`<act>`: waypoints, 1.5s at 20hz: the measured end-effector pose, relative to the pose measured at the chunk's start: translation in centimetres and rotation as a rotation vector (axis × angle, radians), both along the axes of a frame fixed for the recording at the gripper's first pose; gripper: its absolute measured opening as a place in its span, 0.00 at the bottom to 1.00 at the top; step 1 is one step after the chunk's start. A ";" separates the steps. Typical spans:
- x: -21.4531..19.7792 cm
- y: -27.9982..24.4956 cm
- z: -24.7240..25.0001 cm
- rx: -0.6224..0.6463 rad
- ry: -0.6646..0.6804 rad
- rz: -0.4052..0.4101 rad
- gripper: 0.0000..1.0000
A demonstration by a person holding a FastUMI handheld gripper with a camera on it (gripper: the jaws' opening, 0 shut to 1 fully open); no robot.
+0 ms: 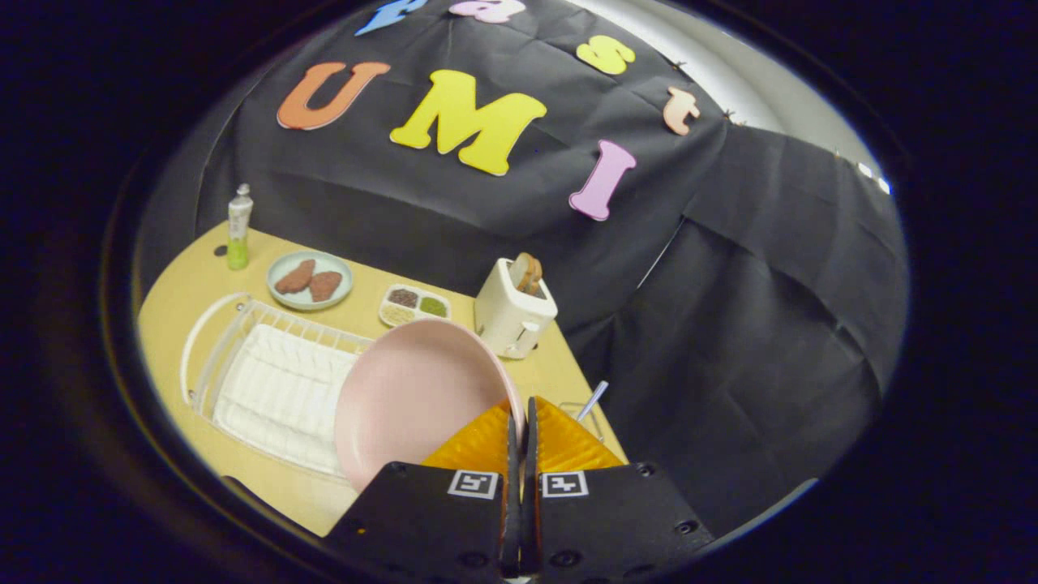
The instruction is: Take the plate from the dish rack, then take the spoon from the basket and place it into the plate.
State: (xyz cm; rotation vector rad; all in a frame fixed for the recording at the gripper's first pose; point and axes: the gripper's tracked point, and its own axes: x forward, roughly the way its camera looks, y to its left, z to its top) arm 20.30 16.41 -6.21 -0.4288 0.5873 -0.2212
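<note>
My gripper (521,405) is shut on the rim of a pale pink plate (409,397), which hangs tilted in the air above the table. Under and left of the plate stands the white wire dish rack (243,357) with a white ribbed mat inside. Just right of my fingers, a spoon handle (594,399) sticks up out of a wire basket (588,414) that my fingers mostly hide.
A white toaster (512,312) with toast in it stands beyond the plate. Farther back are a small divided dish (414,306), a light plate with two brown pieces (310,281) and a green-bottomed tube (238,227). The wooden table (178,292) ends just right of the basket.
</note>
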 end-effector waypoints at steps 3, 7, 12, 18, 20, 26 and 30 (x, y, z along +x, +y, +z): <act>-4.2 -2.6 -2.7 0.141 0.021 0.047 0.06; -9.0 -6.3 -8.5 0.304 0.063 0.039 0.06; -12.3 -8.7 -17.2 0.468 0.181 -0.027 0.07; -10.1 -9.6 -20.1 0.490 0.194 0.006 0.08; -9.3 -10.1 -19.8 0.478 0.158 0.035 0.09; -6.4 -12.2 -15.1 0.386 -0.067 0.176 0.59; -4.6 -14.5 -13.8 0.356 -0.108 0.162 0.96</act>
